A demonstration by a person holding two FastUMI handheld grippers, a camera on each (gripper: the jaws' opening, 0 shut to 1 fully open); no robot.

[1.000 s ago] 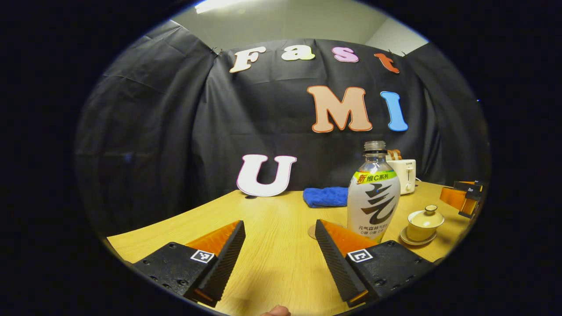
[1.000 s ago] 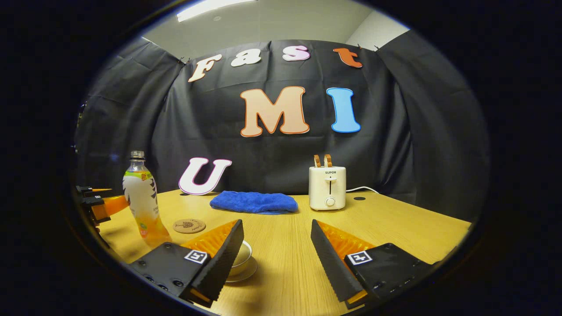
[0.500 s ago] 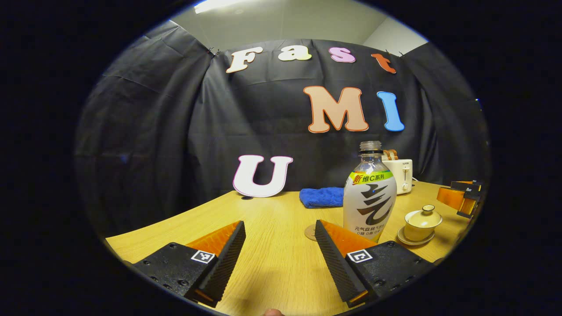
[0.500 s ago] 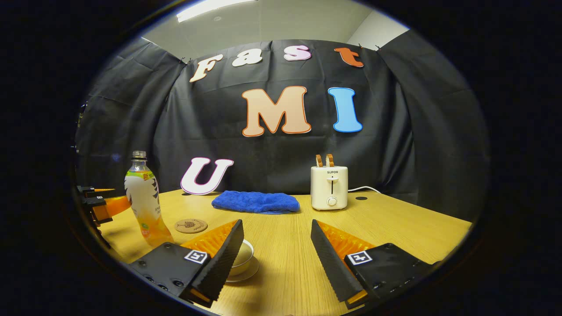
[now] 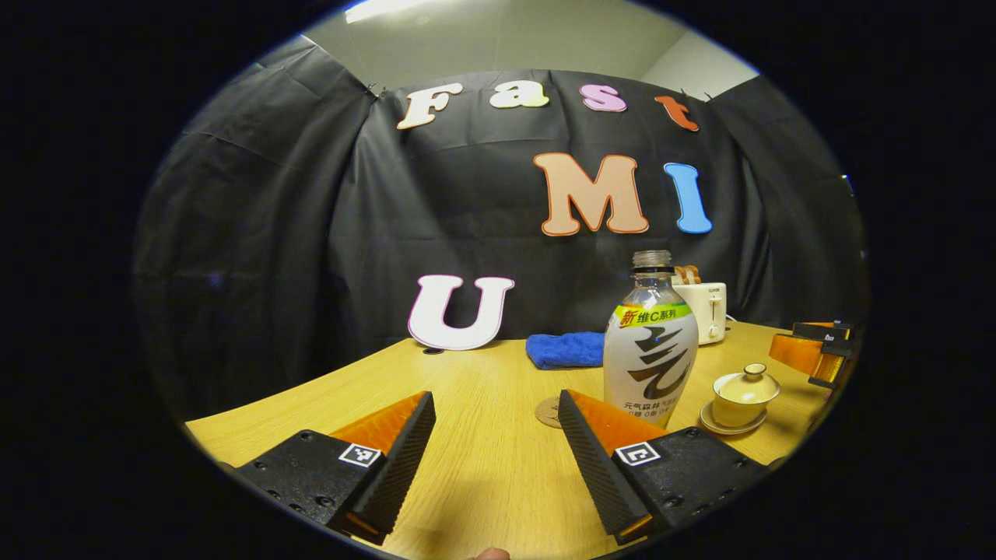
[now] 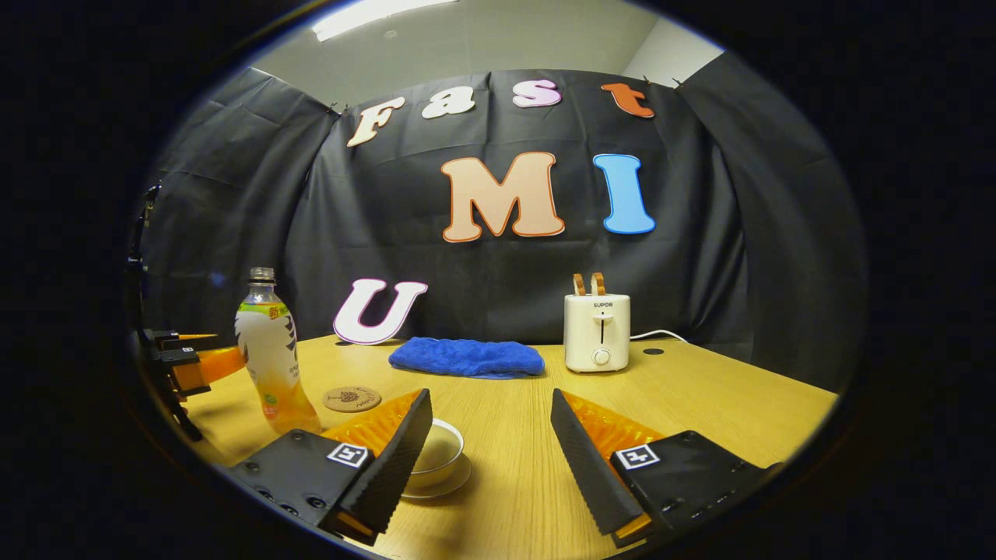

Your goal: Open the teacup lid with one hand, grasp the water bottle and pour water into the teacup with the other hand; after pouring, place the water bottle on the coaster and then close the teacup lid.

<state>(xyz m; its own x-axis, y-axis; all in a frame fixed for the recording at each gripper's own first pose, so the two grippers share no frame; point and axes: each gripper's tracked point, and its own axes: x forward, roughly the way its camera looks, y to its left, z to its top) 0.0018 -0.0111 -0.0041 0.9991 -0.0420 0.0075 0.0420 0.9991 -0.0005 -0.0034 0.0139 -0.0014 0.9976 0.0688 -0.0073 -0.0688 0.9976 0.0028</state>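
Note:
An uncapped water bottle point(image 5: 650, 350) with a white label stands on the wooden table point(image 5: 482, 389), just beyond my left gripper's right finger. My left gripper point(image 5: 494, 439) is open and holds nothing. A round cork coaster point(image 5: 546, 412) lies left of the bottle's base, partly behind that finger. The cream teacup point(image 5: 745, 387) sits on its saucer with the lid on, right of the bottle. My right gripper point(image 6: 490, 443) is open and empty; the teacup point(image 6: 442, 455) sits low behind its left finger, partly hidden. The right gripper view also has the bottle point(image 6: 268, 358) and coaster point(image 6: 352, 399) at the left.
A folded blue cloth point(image 6: 467, 358) and a white toaster point(image 6: 597, 330) stand at the back of the table by the black wall. The other gripper appears at each view's edge: the right gripper point(image 5: 813, 354) and the left gripper point(image 6: 187, 362).
In the left gripper view the bottle and teacup have drifted left and look slightly smaller. In the right gripper view everything has slid right and more of the teacup shows. Both grippers stay open.

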